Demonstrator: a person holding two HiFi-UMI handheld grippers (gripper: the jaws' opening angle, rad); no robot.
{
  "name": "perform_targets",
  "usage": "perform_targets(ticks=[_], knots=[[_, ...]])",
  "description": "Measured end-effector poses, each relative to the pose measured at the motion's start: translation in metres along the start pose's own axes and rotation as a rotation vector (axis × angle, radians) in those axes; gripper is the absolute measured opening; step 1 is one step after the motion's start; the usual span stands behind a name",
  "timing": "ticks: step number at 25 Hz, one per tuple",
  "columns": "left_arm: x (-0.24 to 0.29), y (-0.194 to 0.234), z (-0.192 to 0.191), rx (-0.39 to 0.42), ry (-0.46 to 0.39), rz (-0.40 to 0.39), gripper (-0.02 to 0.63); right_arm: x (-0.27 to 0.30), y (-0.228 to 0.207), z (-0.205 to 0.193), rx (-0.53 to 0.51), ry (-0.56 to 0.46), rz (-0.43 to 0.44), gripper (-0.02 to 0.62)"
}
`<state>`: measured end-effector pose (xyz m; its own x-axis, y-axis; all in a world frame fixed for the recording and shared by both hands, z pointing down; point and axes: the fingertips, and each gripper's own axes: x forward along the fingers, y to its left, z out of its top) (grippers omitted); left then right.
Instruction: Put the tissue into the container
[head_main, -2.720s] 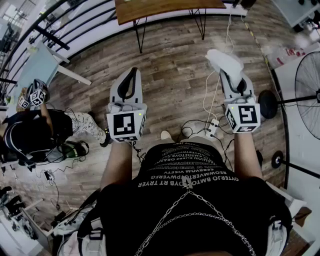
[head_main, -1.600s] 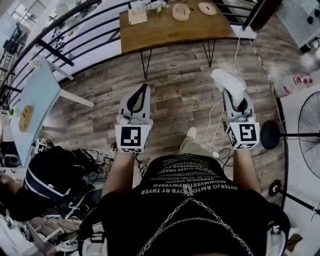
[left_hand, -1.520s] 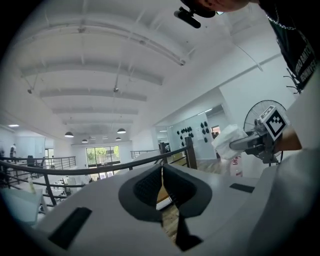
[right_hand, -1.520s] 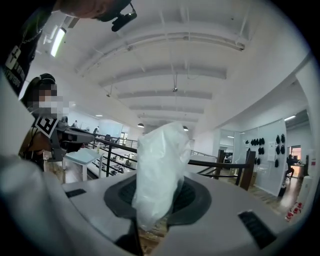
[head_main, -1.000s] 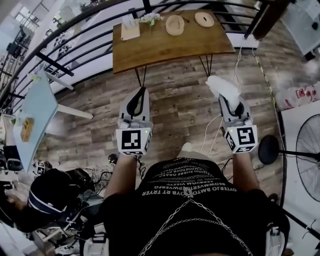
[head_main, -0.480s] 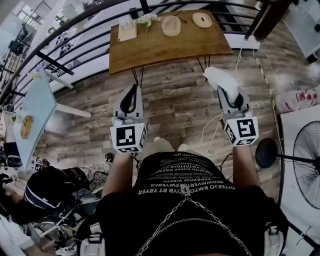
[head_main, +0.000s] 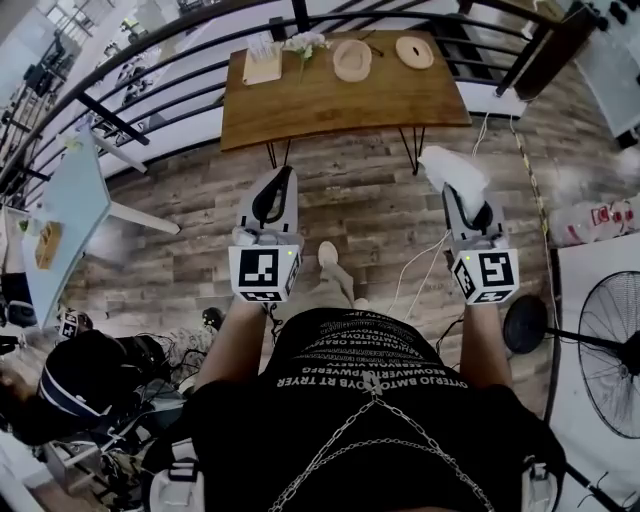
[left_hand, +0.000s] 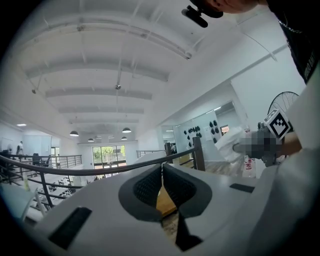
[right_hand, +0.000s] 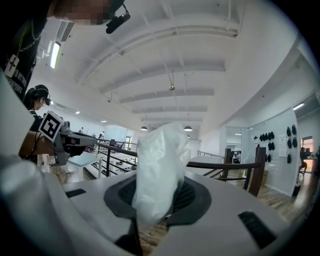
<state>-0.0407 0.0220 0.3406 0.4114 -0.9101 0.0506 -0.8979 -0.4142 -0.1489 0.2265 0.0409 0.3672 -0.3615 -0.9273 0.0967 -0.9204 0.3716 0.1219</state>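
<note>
The tissue (head_main: 452, 170) is white, thin and slightly translucent, crumpled into a loose upright plume with soft folds and a rounded, puffy top. In the right gripper view the tissue (right_hand: 159, 165) stands between the two dark ribbed pads (right_hand: 189, 196), its lower part gathered narrow where they pinch it and its upper part billowing free above them. The right gripper (head_main: 462, 200) has its jaws drawn narrow, clamped on the tissue's base, and it holds the tissue in the air over the wood-plank floor (head_main: 360, 215), just short of the near edge of a wooden table (head_main: 340, 105). From the left gripper view the tissue (left_hand: 231, 145) shows as a pale bunch off to the right.

The left gripper (head_main: 283, 178) is level with the right one and well apart from it. Its jaws are closed together, tips touching, with nothing between them; the left gripper (left_hand: 161, 172) shows only a sliver of the table through the gap below the tips.

On the table's far side lie two round woven dishes (head_main: 352, 60), a small spray of white flowers (head_main: 305, 42) and a tan rectangular box (head_main: 263, 66). I cannot tell which of these is the container.
</note>
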Motion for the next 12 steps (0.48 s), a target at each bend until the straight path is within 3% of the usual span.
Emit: perform_targets(ticks=[12], knots=[[0.069, 0.024, -0.025, -0.021, 0.051, -0.015, 0.034, 0.066, -0.021, -0.008, -0.010, 0.042, 0.018, 0.109]])
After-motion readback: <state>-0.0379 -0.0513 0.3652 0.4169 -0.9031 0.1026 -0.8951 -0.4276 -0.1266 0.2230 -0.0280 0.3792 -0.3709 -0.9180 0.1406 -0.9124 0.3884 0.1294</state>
